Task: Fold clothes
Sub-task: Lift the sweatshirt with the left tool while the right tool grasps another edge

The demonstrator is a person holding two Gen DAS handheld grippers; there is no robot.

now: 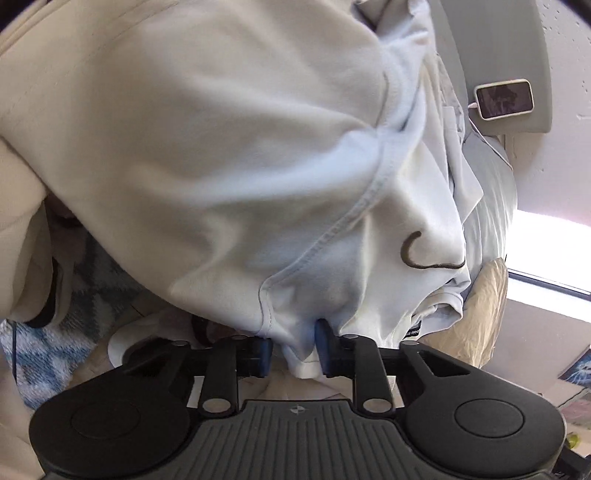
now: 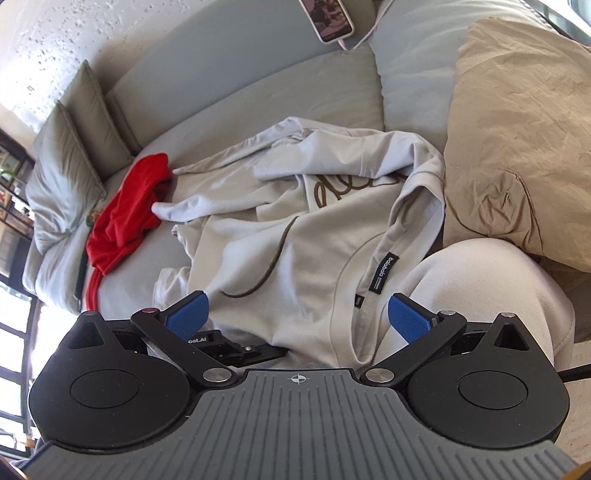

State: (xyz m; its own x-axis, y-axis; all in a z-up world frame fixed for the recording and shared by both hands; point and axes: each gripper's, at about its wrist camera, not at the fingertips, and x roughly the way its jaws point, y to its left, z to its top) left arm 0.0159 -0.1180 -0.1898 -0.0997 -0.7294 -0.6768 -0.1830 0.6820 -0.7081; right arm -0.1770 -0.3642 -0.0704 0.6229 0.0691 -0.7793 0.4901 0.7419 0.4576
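A pale grey hoodie (image 2: 280,229) with brown script lettering and a brown drawstring lies crumpled on a grey sofa (image 2: 229,92). In the left wrist view the hoodie (image 1: 221,155) fills the frame, lifted and draped in front of the camera. My left gripper (image 1: 294,349) is shut on a bunched fold of the hoodie between its blue pads. My right gripper (image 2: 297,317) is open, its blue pads (image 2: 408,319) spread wide just above the hoodie's near edge, close to the black label (image 2: 384,273), holding nothing.
A red garment (image 2: 125,218) lies on the sofa left of the hoodie. A tan cushion (image 2: 517,140) sits at the right, grey cushions (image 2: 70,155) at the far left. A phone (image 2: 327,16) on a cable rests on the sofa back. The person's knee (image 2: 480,295) is at the right.
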